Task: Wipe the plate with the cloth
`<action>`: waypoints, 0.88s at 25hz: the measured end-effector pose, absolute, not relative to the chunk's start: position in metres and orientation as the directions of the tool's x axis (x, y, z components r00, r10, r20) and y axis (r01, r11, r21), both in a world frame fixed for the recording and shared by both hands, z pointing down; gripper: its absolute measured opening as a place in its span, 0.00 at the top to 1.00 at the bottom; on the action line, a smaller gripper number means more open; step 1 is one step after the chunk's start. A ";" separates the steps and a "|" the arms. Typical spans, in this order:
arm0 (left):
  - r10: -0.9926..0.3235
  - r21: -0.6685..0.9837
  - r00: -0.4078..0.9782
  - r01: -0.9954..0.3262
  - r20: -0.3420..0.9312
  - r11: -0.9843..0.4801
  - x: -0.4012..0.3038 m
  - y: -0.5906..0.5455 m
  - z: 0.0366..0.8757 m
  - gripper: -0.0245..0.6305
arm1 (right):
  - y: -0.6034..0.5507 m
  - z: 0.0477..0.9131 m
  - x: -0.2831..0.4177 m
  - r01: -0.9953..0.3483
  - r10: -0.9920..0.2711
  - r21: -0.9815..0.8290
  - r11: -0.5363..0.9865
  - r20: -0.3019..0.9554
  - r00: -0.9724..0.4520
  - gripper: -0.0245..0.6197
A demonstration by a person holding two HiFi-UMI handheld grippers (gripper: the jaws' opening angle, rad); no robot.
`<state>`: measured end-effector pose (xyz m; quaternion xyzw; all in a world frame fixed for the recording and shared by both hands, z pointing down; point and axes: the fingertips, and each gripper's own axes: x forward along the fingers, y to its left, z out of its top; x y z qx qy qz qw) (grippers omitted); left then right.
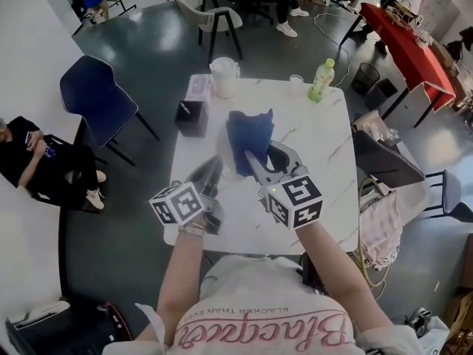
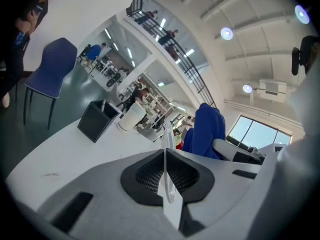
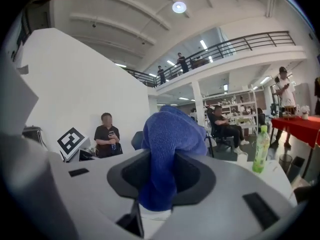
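Spanning the middle of the head view: a white marbled surface (image 1: 325, 135), with a blue chair (image 1: 96, 95) off its left side. Both grippers hang above the surface, side by side. The right gripper (image 3: 159, 181) is clamped on the blue cloth (image 3: 172, 131), which bunches up past the jaws, clear of the surface. The left gripper (image 2: 165, 156) is pinched tight on the plate (image 1: 208, 173), which sits edge-on between the jaws, tilted, just beside the cloth; contact can't be told. At the far edge stand a black box (image 1: 192, 117), a white jug (image 1: 225, 76) and a green bottle (image 1: 321, 80).
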<state>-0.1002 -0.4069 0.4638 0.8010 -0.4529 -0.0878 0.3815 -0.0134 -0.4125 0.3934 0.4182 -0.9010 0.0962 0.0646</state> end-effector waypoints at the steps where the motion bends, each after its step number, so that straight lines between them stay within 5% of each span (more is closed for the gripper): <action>1: -0.792 0.684 0.579 -0.658 0.193 -0.315 -0.097 -0.404 0.457 0.94 | -0.411 0.387 -0.021 -0.755 -0.733 -0.094 0.649 0.189 -0.654 0.80; 9: -0.806 0.613 0.576 -0.688 0.136 -0.389 -0.091 -0.372 0.428 0.94 | -0.400 0.379 -0.054 -0.737 -0.718 -0.048 0.674 0.195 -0.668 0.80; 22: -0.806 0.669 0.589 -0.622 0.058 -0.407 -0.076 -0.365 0.412 0.94 | -0.428 0.381 0.037 -0.858 -0.837 -0.078 0.507 0.193 -0.512 0.80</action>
